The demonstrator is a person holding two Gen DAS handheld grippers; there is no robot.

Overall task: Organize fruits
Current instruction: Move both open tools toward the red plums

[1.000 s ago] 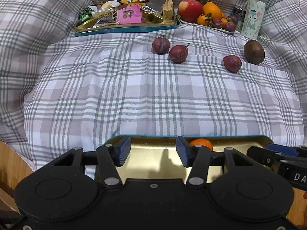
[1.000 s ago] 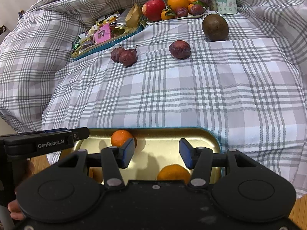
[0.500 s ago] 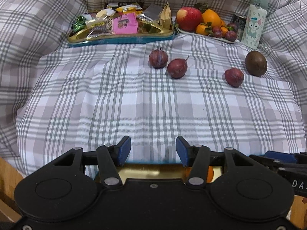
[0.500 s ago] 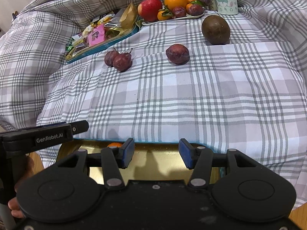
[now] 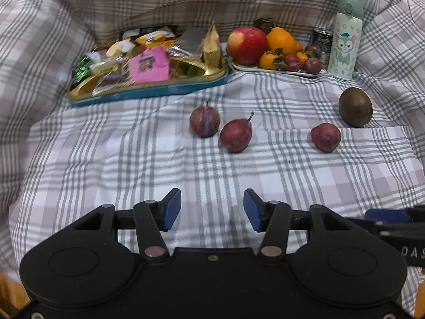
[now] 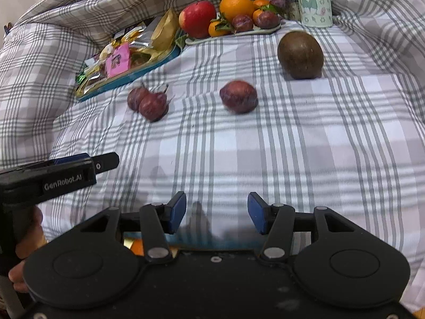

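Observation:
Three dark red plums lie loose on the checked cloth: two close together (image 5: 204, 121) (image 5: 236, 135) and one to the right (image 5: 325, 137). A larger brown-green round fruit (image 5: 355, 107) sits behind that one. In the right wrist view the pair (image 6: 148, 102), the single plum (image 6: 238, 96) and the brown fruit (image 6: 300, 54) show again. My left gripper (image 5: 212, 210) is open over bare cloth, well short of the plums. My right gripper (image 6: 216, 216) is open too, empty. Under it peeks the gold tray's edge (image 6: 127, 242) with an orange (image 6: 137, 247).
At the back stand a gold tray of snacks (image 5: 148, 66), a white plate (image 5: 276, 71) with an apple, oranges and plums, a dark can (image 5: 322, 43) and a cartoon bottle (image 5: 344, 37). The left gripper's body (image 6: 53, 178) and a hand (image 6: 24, 252) show at the right wrist view's left.
Both grippers moved forward over the cloth toward the loose fruit. The gold tray with oranges slid out of sight beneath them; plums look nearer. Jaw gaps are unchanged.

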